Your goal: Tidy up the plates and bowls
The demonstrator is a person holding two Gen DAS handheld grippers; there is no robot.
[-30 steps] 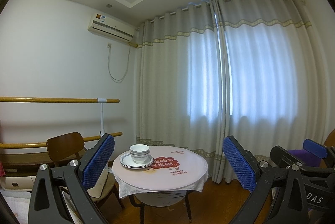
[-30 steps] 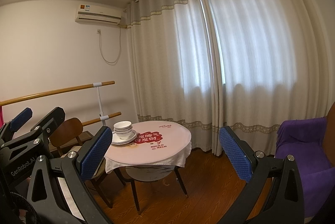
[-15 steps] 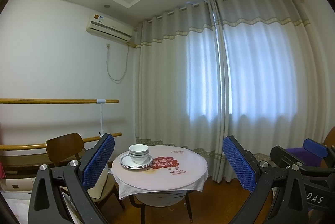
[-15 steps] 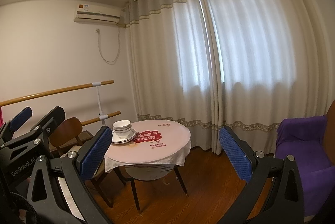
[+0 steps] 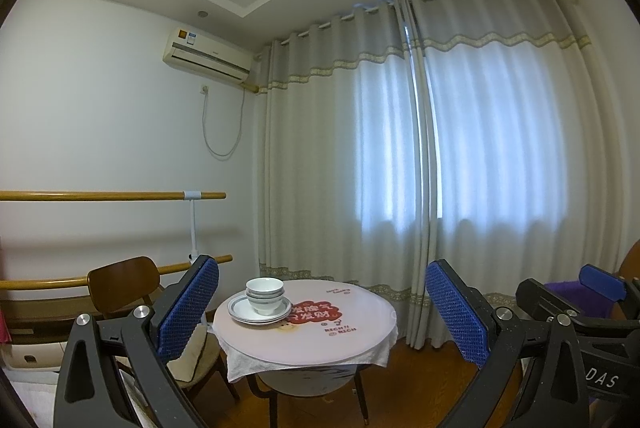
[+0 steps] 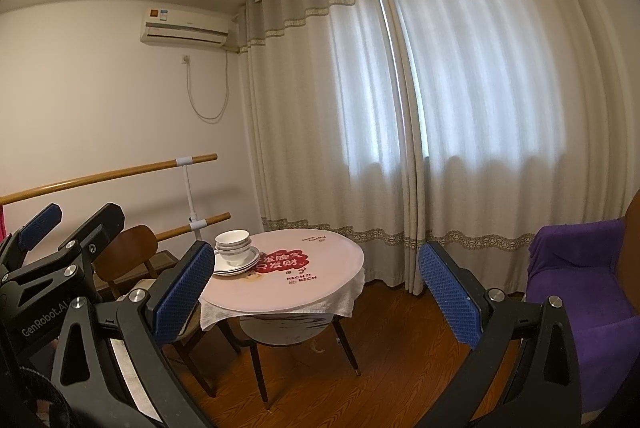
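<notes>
White bowls [image 5: 265,295] sit nested on a stack of white plates [image 5: 240,312] at the left side of a small round table [image 5: 340,344]. The bowls [image 6: 233,247] and plates [image 6: 224,268] also show in the right wrist view, on the same table [image 6: 320,280]. My left gripper [image 5: 320,308] is open and empty, held well back from the table. My right gripper [image 6: 312,288] is open and empty, also far from the table. It shows at the right edge of the left wrist view [image 5: 580,292].
A wooden chair [image 5: 120,280] stands left of the table, in front of wooden wall bars [image 5: 112,195]. Curtains [image 5: 440,168] hang behind. A purple-covered seat [image 6: 580,268] is at the right. Wooden floor [image 6: 400,340] lies before the table.
Both views have drifted slightly; the table and dishes sit marginally lower and nearer in frame. Both grippers stay open. The dishes have not moved.
</notes>
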